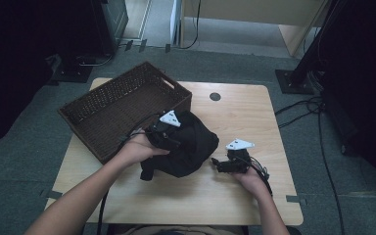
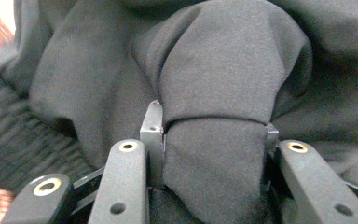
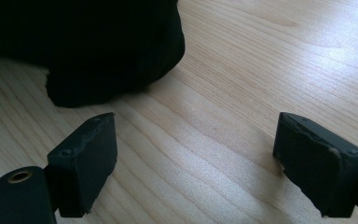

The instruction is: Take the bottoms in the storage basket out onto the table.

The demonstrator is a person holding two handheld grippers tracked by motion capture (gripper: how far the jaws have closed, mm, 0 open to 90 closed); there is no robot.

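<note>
Clamping black cloth point(image 2: 214, 93) fold in left gripper point(image 2: 212, 135) cam, right gripper point(image 3: 196, 140) apart, high view adds basket point(image 1: 122, 103).

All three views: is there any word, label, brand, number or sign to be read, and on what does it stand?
None can be read.
Black cloth: plain, no tag or print showing.
Wicker basket: no label.
Wooden table: bare wood grain; the dark round spot carries no mark.
Left tool, shut on a fold of the cloth, and right tool, jaws open: no lettering on the plates or black jaws.
</note>
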